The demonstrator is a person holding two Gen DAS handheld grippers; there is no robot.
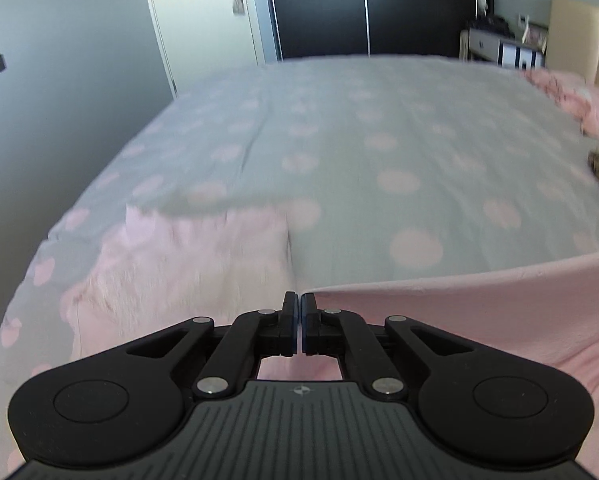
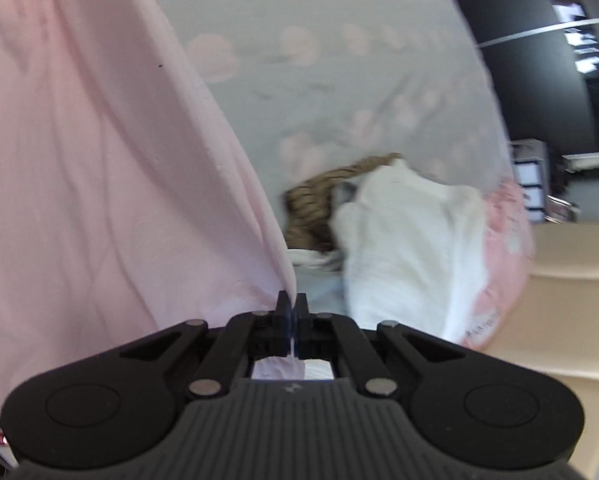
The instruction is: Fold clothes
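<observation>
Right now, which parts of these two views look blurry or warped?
Left wrist view: the bedspread and folded pink cloth smear with motion, edges bowed by fisheye. Right wrist view: the white garment and striped one are blurred; both grippers stay sharp.

Your 2 tools, left tool and right tool: black. You hold plain pale pink garment. Bed cover: pale grey, pink dots. Fluffy pink piece on it. Right view: brown striped item, white cloth. Wardrobe: black.
</observation>
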